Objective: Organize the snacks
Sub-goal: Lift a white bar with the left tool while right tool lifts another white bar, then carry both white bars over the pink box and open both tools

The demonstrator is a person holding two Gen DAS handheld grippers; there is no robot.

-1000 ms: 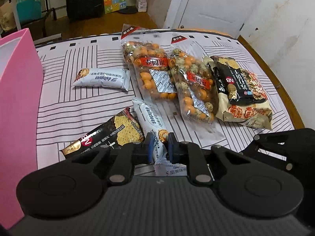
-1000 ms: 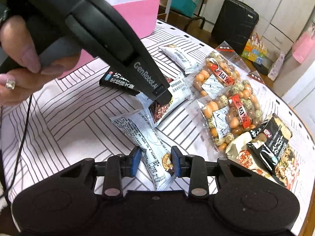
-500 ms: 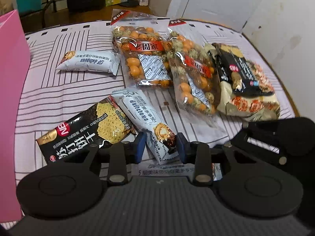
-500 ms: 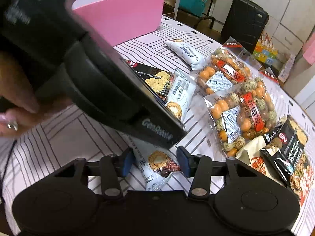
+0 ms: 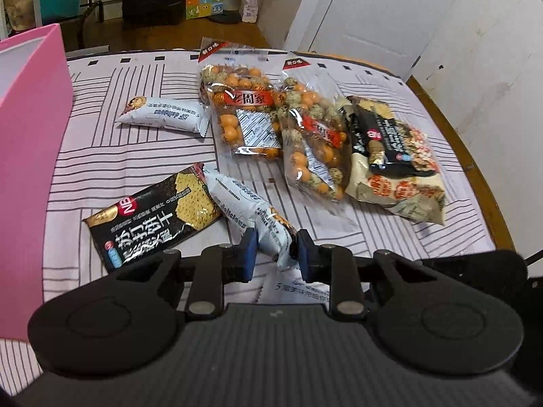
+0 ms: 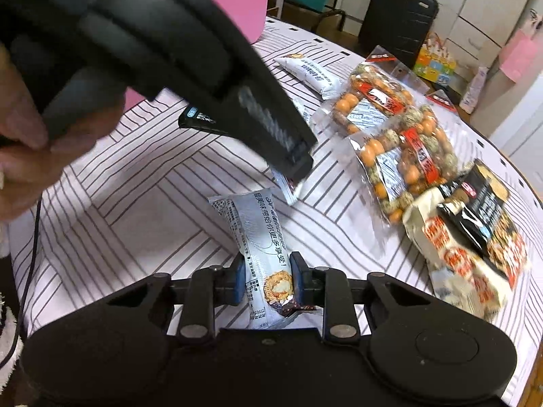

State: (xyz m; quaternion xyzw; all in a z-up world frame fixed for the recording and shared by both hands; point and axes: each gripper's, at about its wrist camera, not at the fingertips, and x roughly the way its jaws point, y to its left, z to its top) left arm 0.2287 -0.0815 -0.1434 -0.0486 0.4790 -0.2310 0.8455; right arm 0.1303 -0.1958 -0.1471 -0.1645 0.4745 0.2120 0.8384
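Between the right gripper (image 6: pixel 265 279) pads sits a white snack bar (image 6: pixel 259 237), pinched at its end; the left gripper (image 5: pixel 275 252), closing, straddles another bar (image 5: pixel 253 212) on the tabletop (image 5: pixel 135 156). Such end grips could slip, dropping bars short of the pink box (image 5: pixel 30 135) at nine o'clock.

The matt black plastic left gripper (image 5: pixel 274 249) has dull blue rubbery pads (image 5: pixel 248 249) on its jaws. The white snack packet (image 5: pixel 253 208) between them is smooth, slightly shiny film. Two clear bags of coated nuts (image 5: pixel 242 115) are glossy crinkled plastic with glare. The black cracker pack (image 5: pixel 152 217) has a satin sheen. The pink box (image 5: pixel 30 142) looks like matt ribbed board. The striped pale cloth (image 5: pixel 112 156) covers a worktop with a varnished wooden edge (image 5: pixel 475 169).
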